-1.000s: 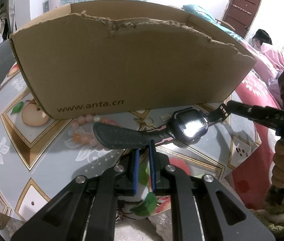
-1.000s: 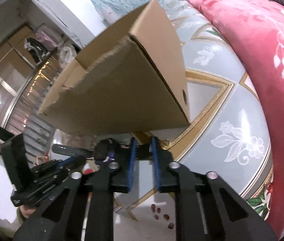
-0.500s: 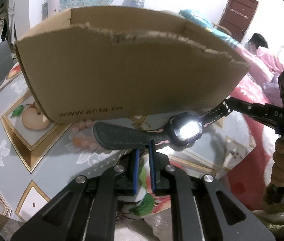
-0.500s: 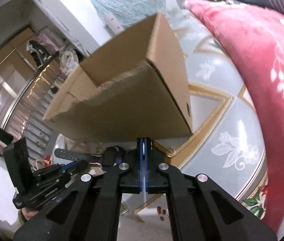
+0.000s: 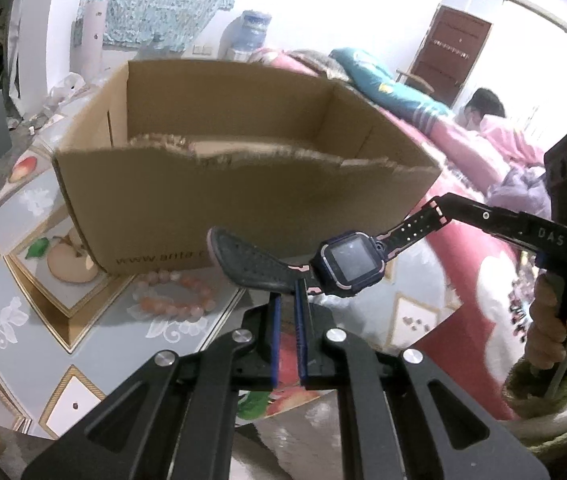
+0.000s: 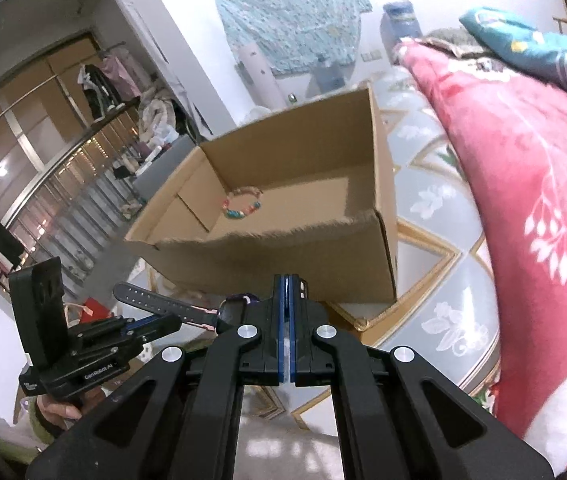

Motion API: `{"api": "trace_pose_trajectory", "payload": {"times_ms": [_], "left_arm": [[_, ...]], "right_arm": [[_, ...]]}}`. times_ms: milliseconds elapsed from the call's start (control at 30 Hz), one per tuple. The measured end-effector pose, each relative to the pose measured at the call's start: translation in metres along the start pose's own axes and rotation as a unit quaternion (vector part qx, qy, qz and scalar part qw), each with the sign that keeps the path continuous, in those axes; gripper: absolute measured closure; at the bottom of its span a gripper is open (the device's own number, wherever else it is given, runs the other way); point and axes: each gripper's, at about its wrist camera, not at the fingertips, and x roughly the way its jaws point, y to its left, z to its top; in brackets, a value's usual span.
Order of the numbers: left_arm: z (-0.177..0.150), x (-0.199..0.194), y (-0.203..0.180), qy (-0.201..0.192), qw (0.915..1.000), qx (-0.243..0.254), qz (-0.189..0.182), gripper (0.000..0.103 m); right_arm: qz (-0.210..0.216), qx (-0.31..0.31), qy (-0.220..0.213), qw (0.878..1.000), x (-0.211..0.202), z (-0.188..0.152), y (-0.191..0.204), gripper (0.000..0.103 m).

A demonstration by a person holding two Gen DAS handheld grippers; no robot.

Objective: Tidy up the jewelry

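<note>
Right gripper apparently clamping watch strap.

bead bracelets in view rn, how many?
2. A pink bead bracelet lies on the table, at the front foot of the cardboard box. A multicoloured bracelet lies on the box floor. The near wall may hide more.

Left gripper jaws slightly parted, right gripper pinched closed, both raised, tips near each other
</note>
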Motion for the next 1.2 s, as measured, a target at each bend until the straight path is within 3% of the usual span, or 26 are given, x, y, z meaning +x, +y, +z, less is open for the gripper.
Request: {"api": "trace_pose_trajectory", "payload": {"times_ms": [300,467,667,767,933,1200], "left_arm": [[0.034,-0.045,-0.006,-0.054,0.9980,-0.007,-0.032,0.097],[0.069,-0.054,0.001,-0.071,0.9968,-0.013,-0.034,0.097],[0.114,-0.031,0.021,-0.059,0.9973,-0.029,-0.033,0.098],[0.127,-0.007,0.035,-0.042,0.9976,-0.048,-0.026,0.102],[0.126,0.012,0.045,-0.020,0.9978,-0.061,-0.015,0.102],[0.120,0.010,0.042,-0.023,0.9987,-0.044,0.010,0.102]], "right_arm": [[0.021,-0.044,-0.035,0.998,-0.022,0.049,0.026,0.103],[0.045,-0.049,-0.024,0.998,-0.005,0.094,0.028,0.103],[0.058,-0.036,0.037,0.997,0.049,0.137,0.019,0.103],[0.040,-0.033,0.066,0.996,0.082,0.150,0.016,0.103],[0.041,-0.045,0.061,0.996,0.089,0.160,0.018,0.103],[0.064,-0.064,0.056,0.994,0.083,0.170,0.035,0.103]]}}
